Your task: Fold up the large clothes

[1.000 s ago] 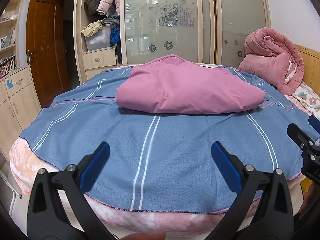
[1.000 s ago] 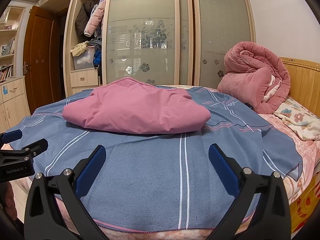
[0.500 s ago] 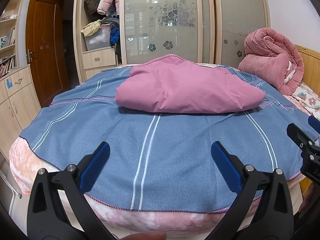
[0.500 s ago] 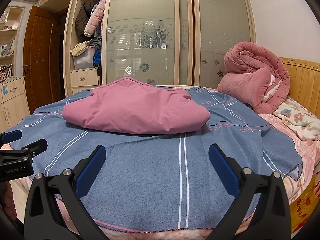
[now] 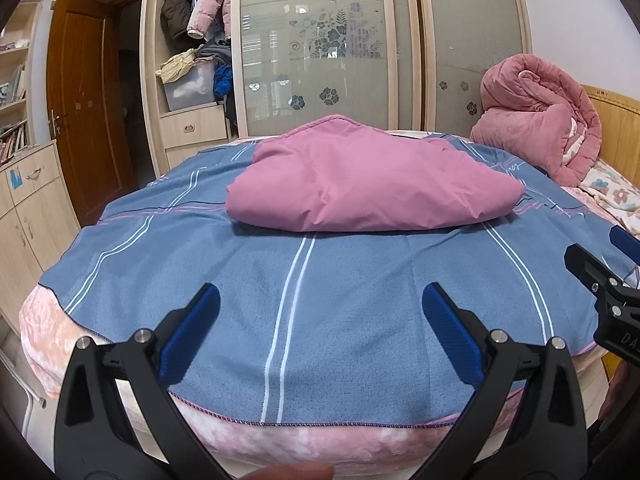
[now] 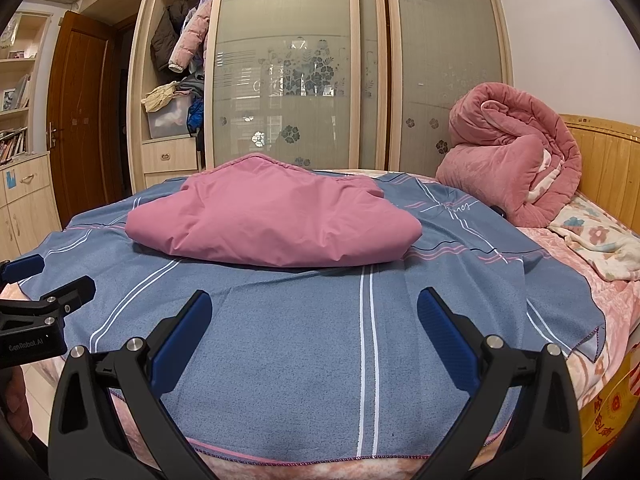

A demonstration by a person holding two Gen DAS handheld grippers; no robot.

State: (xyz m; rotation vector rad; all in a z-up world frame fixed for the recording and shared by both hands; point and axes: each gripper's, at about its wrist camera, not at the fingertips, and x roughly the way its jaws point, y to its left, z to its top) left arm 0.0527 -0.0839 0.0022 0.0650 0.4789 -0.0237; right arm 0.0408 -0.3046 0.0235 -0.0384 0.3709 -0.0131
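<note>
A pink padded garment (image 5: 372, 184) lies folded in a thick bundle in the middle of the blue striped bed cover (image 5: 304, 280); it also shows in the right wrist view (image 6: 276, 216). My left gripper (image 5: 320, 320) is open and empty, held above the near edge of the bed, well short of the garment. My right gripper (image 6: 314, 324) is open and empty too, beside the left one at the same near edge. The right gripper's fingers (image 5: 592, 272) show at the right edge of the left wrist view. The left gripper's fingers (image 6: 48, 292) show at the left edge of the right wrist view.
A rolled pink quilt (image 6: 516, 152) sits at the far right by the wooden headboard (image 6: 604, 160). A floral blanket (image 6: 596, 240) lies beside it. A wardrobe with frosted sliding doors (image 6: 296, 72) stands behind the bed, with hanging coats (image 5: 200, 4). Cabinets (image 5: 24, 208) stand on the left.
</note>
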